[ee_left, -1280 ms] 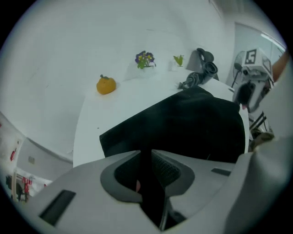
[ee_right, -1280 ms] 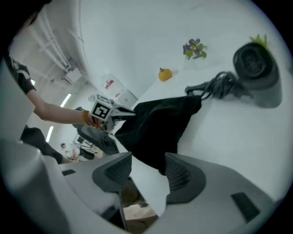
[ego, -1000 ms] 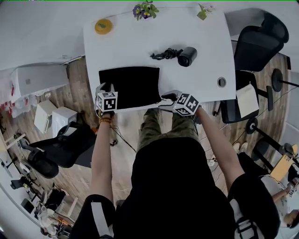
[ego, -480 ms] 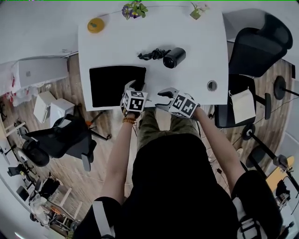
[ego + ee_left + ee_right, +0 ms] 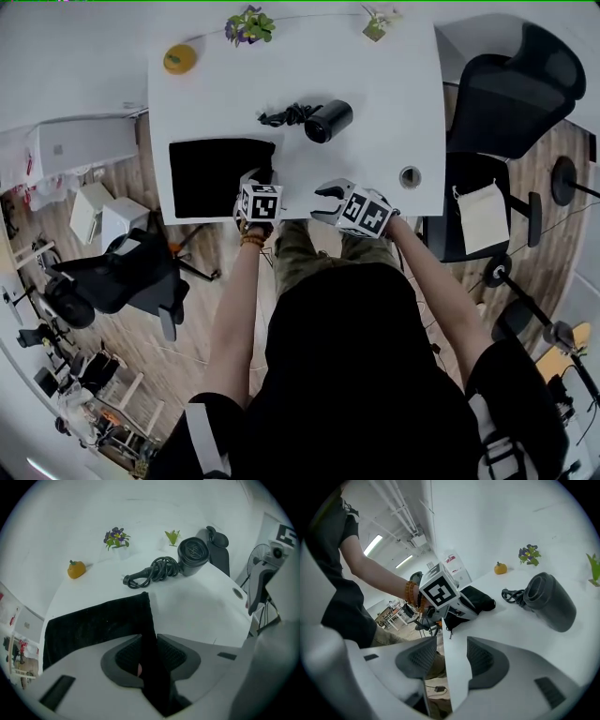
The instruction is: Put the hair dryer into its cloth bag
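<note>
Gripping the black cloth bag (image 5: 211,173) at its near right corner, the left gripper (image 5: 150,654) has its jaws drawn narrow on the fabric, which fills the gap between the pads; those jaws have just been closing. The right gripper (image 5: 451,658) hovers at the table's near edge with its jaws moderately apart and nothing held. Only the white edge shows through the gap, though they too have just been closing a little.

By my reading the task is barely begun. The bag lies flat on the near left part of the table (image 5: 375,141), and I cannot tell where its mouth is. The dark grey hair dryer (image 5: 326,122) rests on its side towards the middle of the table, apart from the bag, with its coiled cord (image 5: 281,116) bunched just beside it. Still to do: open the bag, lift the dryer with its cord, and slide both inside.

On the far edge of the white table stand a small orange fruit (image 5: 180,58), a pot of purple flowers (image 5: 248,25) and a green sprig (image 5: 378,21). A round cable hole (image 5: 410,176) sits near the right corner. Black office chairs (image 5: 511,84) stand on the wooden floor (image 5: 202,319)
</note>
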Demonstrator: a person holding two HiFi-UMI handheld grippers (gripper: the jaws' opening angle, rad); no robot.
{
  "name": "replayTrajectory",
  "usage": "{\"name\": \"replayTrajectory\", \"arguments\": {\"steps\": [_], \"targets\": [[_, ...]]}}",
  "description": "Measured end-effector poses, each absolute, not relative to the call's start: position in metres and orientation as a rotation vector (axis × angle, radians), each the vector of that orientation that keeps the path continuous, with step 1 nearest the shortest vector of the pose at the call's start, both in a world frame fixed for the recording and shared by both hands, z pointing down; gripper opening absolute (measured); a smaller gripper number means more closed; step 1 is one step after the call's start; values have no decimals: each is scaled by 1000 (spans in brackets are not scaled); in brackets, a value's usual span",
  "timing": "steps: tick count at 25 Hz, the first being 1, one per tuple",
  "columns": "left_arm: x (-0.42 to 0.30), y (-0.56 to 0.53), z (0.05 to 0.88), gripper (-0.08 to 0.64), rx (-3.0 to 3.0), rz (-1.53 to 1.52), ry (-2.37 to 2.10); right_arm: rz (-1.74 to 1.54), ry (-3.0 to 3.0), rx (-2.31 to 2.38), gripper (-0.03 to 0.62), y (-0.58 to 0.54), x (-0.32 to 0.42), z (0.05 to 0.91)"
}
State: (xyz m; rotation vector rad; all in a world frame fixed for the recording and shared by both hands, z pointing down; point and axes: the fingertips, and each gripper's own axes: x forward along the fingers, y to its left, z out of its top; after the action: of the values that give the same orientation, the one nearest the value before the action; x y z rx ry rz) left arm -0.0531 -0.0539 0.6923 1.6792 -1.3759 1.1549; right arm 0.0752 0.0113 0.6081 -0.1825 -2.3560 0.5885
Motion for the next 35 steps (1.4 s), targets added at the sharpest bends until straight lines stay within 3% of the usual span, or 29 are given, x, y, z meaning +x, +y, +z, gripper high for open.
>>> {"name": "replayTrajectory", "arguments": {"steps": [4,12,16,20,21,23,27,29,32,35], "targets": [[-58,-54,680,48,1680,1115,-1390,600,-2365,-167,209,-3,73,610],[-56,-64,608,41,1718,697,-1317,806,-2436,-28,195,-39,21,618],[-63,-62,572,41,1754,715,-1317,970,-2405,183,193,-67,-16,635],[-61,-59,552,41,1750,673,-1277,879,-2389,286,196,-80,-48,647],[-63,-59,547,41,1746,655,-1275,825,-2383,325,182,-86,-52,648],[-77,-59,539,41,1726,643,-1312,702,-2346,404,75,-98,-51,650],[-114,-60,537,41,1667,638,-1397,570,-2326,370,69,-103,-37,632],[-118,-65,539,41,1658,575,-1381,487,-2366,227,92,-91,-30,612],[-112,-75,542,41,1683,531,-1336,232,-2418,41,224,-84,-7,575],[-101,-85,544,41,1710,492,-1301,-155,-2364,40,252,-116,32,560]]}}
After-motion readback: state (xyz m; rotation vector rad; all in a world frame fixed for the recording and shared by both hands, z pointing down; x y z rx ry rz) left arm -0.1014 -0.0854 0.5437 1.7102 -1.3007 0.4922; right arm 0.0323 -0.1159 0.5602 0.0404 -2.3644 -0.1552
